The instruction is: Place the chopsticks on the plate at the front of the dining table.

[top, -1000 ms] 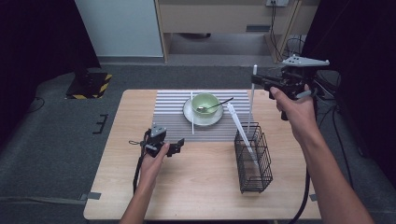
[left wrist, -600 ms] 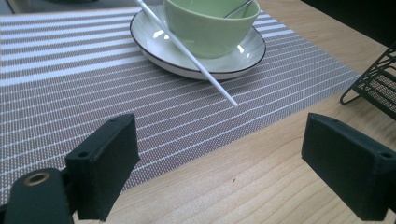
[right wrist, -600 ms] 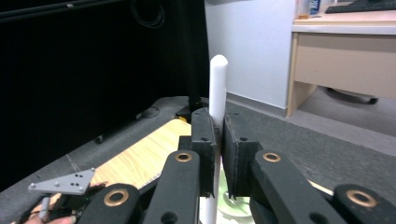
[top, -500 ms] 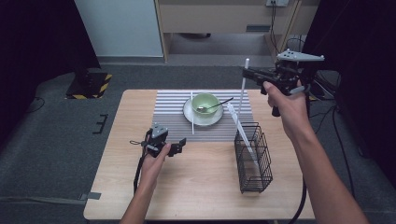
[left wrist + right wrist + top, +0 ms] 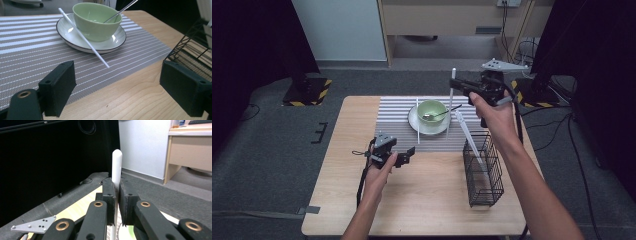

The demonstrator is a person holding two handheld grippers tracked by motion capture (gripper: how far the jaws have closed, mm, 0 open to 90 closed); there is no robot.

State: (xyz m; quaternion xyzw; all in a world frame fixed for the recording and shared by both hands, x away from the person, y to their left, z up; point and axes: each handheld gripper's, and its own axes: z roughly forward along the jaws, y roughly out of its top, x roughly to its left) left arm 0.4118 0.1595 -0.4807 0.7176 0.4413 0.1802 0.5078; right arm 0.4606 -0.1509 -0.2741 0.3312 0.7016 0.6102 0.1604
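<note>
Right hand-held gripper point(image 5: 458, 86) clamps a white chopstick point(image 5: 451, 100) upright above the bowl point(image 5: 432, 111); left hand-held gripper point(image 5: 404, 156) gapes empty.

The glossy green ceramic bowl point(image 5: 96, 20) sits on a glazed white plate point(image 5: 75, 37); the striped woven placemat point(image 5: 30, 50) looks matt, the pale wooden table point(image 5: 130, 100) smooth-grained.

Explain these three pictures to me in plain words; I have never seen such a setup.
A person holds a two-jawed tool in each hand. The high view looks down on a wooden table; the other two pictures come from cameras riding on the tools. On a striped grey placemat a green ceramic bowl holding a metal spoon sits on a white plate, a white chopstick leaning on it. A black wire basket stands beside. The right hand-held gripper pinches another white chopstick upright; the left hand-held gripper is open.
</note>
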